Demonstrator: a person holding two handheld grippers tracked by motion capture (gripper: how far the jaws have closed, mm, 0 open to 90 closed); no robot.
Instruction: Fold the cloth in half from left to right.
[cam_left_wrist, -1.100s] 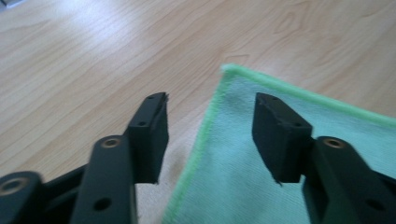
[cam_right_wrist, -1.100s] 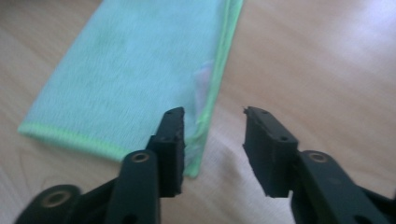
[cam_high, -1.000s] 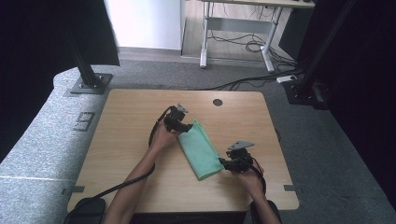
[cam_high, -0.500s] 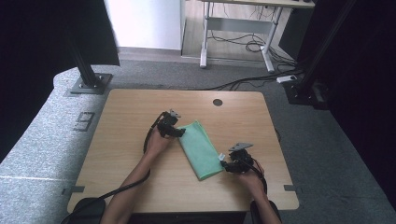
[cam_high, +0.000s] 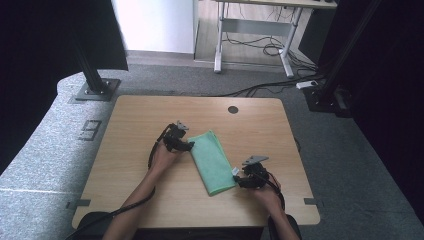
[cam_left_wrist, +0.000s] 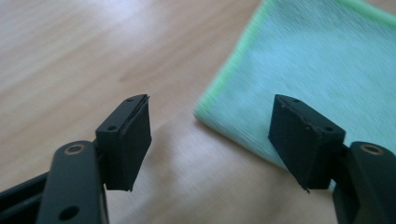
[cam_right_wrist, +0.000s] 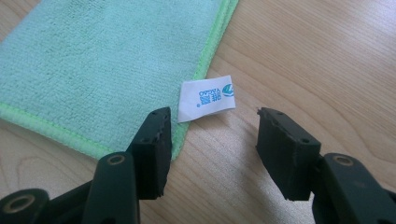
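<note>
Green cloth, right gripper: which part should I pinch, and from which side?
Pinch the near corner of the folded green cloth beside its white label, sliding in low from the bare table. The right gripper stands open there, and the stacked edges lie flat.

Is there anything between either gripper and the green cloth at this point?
Nothing visible. The left gripper, jaws just opening, is at a corner of the folded green cloth with bare table between. The right gripper stands open at the corner bearing the white label.
</note>
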